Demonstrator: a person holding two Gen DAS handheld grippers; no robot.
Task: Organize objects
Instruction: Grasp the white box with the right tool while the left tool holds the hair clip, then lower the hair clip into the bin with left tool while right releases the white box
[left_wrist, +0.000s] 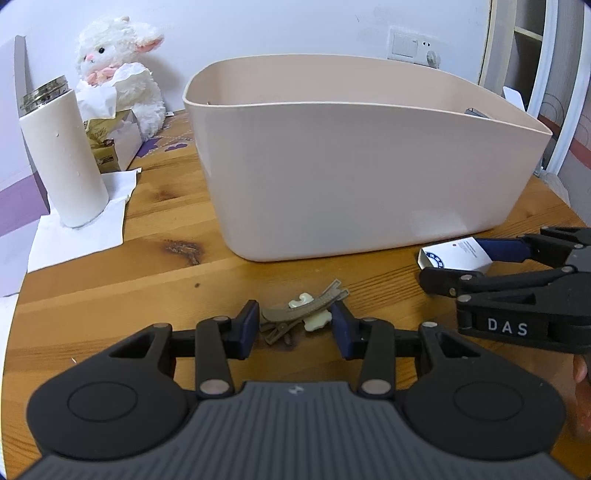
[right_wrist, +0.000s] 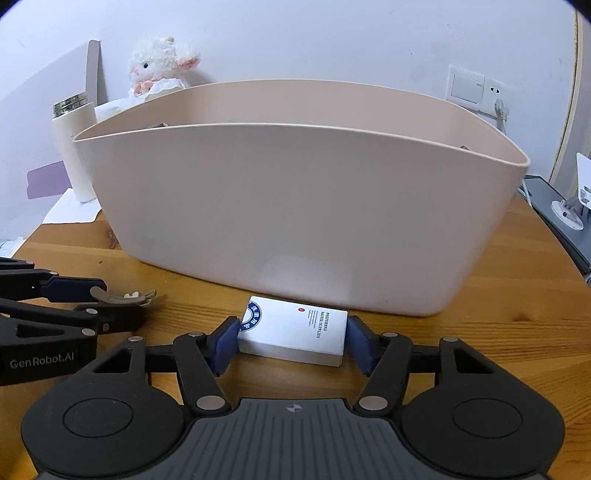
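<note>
A brown hair clip with cream trim lies on the wooden table in front of the beige bin. My left gripper is open with a pad on each side of the clip. A small white box with blue print lies by the bin's near wall. My right gripper is open around the box, its pads at both ends; I cannot tell if they touch. The clip also shows in the right wrist view, and the box in the left wrist view.
A white tumbler stands on paper tissues at the left. A plush lamb and a tissue box sit behind it. A wall socket is behind the bin. A dark device lies at the right table edge.
</note>
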